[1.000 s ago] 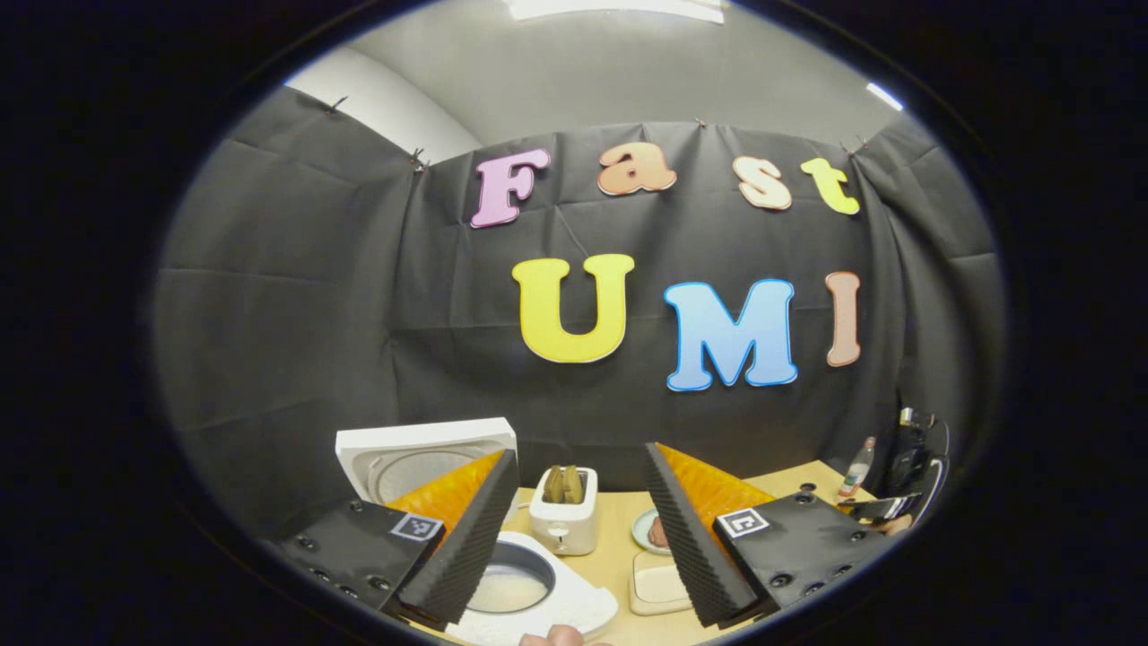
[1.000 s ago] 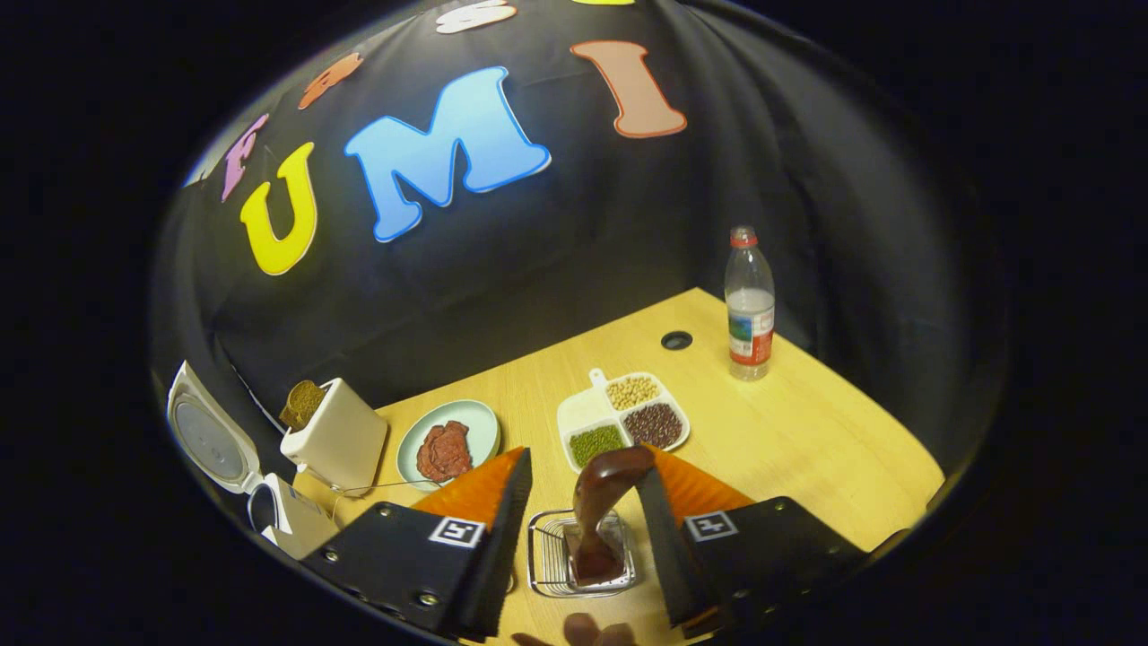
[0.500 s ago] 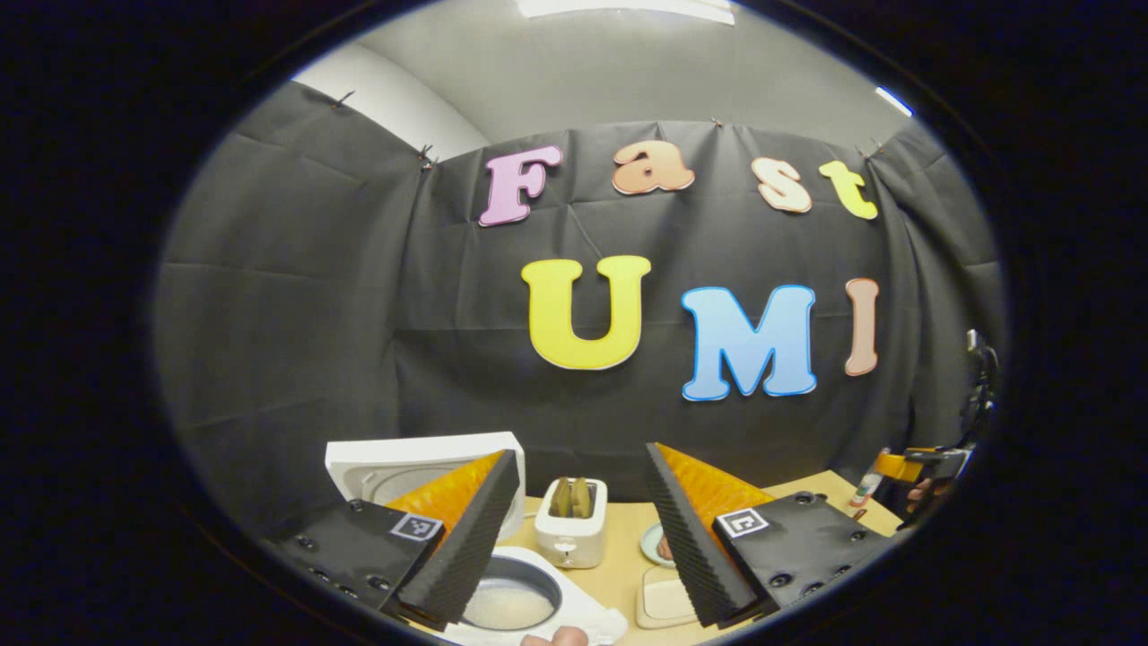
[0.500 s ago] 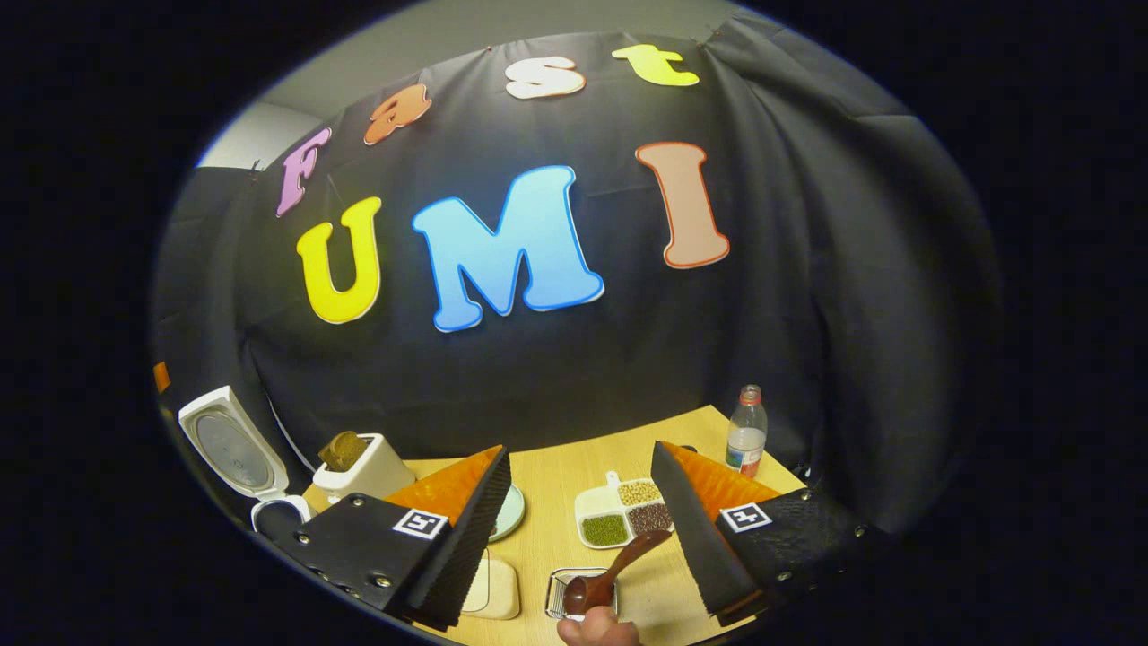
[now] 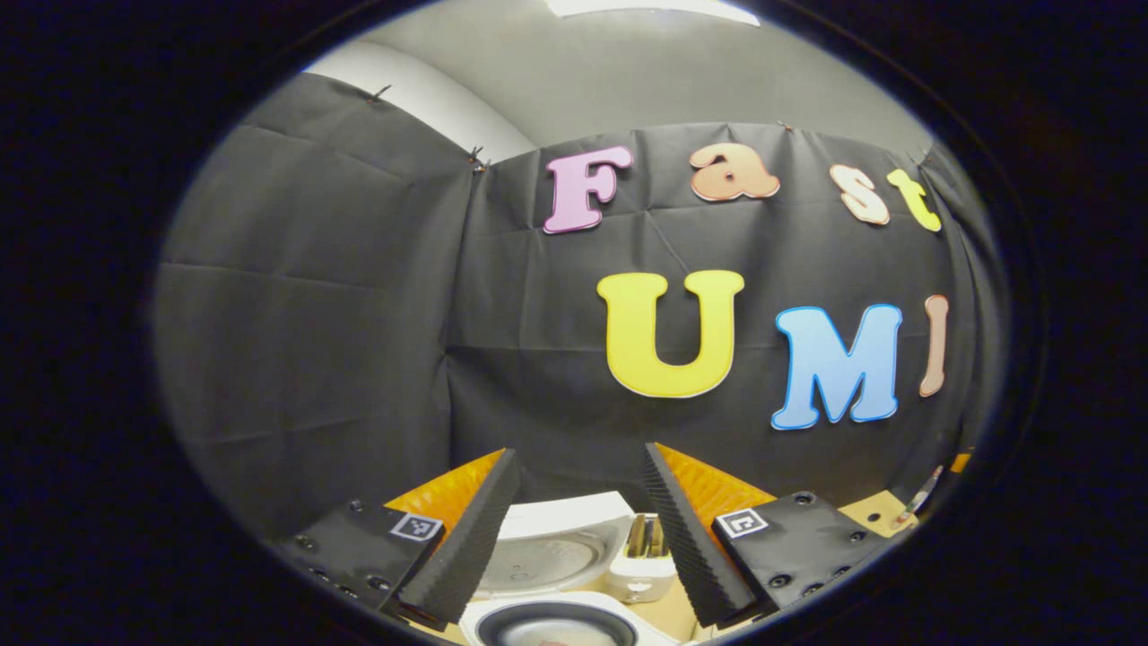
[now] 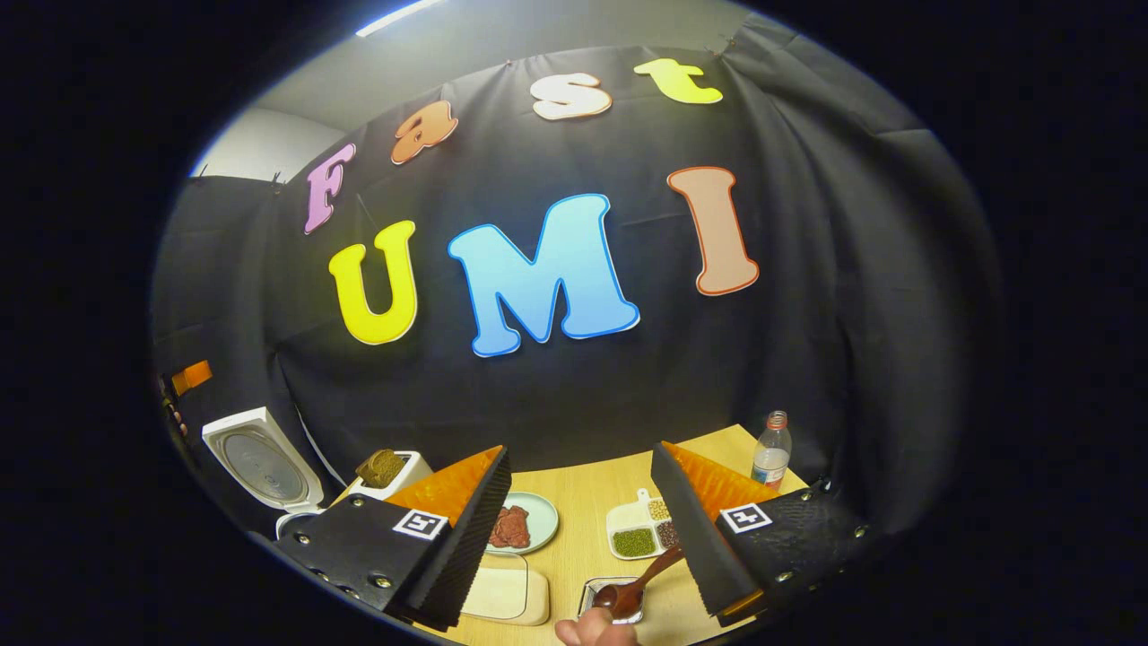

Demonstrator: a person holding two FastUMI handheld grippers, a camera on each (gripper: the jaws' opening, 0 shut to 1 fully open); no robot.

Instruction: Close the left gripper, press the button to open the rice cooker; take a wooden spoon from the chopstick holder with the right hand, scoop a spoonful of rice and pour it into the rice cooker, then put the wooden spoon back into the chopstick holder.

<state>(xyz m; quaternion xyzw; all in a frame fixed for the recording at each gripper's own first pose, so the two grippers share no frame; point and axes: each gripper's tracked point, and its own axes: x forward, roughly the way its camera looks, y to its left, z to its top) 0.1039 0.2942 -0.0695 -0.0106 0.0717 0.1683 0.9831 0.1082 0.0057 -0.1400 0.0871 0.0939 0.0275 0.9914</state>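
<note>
The rice cooker [image 5: 556, 619] pot is cut off at the bottom edge.

A pale wooden worktop [image 6: 583, 502] is seen in the right gripper view, and everything else is placed against it. Near its back right corner an upright clear bottle [image 6: 771, 451] with a red cap is stood. Toward its middle a white divided dish [image 6: 639, 529] of green, dark red and tan beans is set, and left of that a pale round plate [image 6: 529, 523] carrying a reddish lump. At its back left a white toaster [image 6: 387, 470] with brown bread is found. On its front edge a cream flat block [image 6: 507, 594] is laid.
</note>
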